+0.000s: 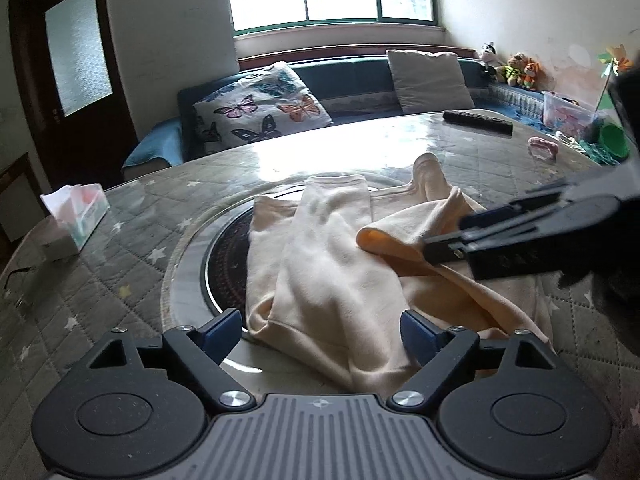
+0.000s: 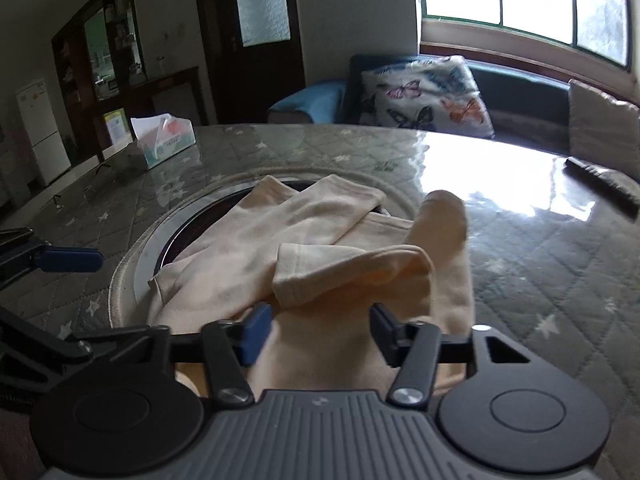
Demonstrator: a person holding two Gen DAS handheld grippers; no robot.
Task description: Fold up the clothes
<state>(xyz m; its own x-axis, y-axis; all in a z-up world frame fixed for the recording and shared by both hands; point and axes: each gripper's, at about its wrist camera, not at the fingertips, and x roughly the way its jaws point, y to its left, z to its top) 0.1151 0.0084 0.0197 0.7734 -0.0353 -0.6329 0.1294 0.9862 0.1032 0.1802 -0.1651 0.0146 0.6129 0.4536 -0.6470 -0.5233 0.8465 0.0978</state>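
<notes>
Cream garment (image 1: pixel 332 264) lying crumpled over the round inset at the table's middle

One sleeve is folded across its body; the left gripper (image 1: pixel 320 334) hovers released over its near hem; the right gripper (image 2: pixel 320 330) appears spread apart with cloth between its fingers, though blur hides any contact; a tissue box (image 1: pixel 76 216) sits near the table's (image 1: pixel 120 280) left edge, a remote (image 1: pixel 478 121) at the far edge.

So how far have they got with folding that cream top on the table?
Partly done, it seems. One sleeve of the cream garment already lies folded across its body. The right gripper is at the other sleeve, which is lifted and curled over; its jaws look nearly closed in the left view, open in its own. The left gripper is open above the hem. The garment is still rumpled and needs final folds.
</notes>
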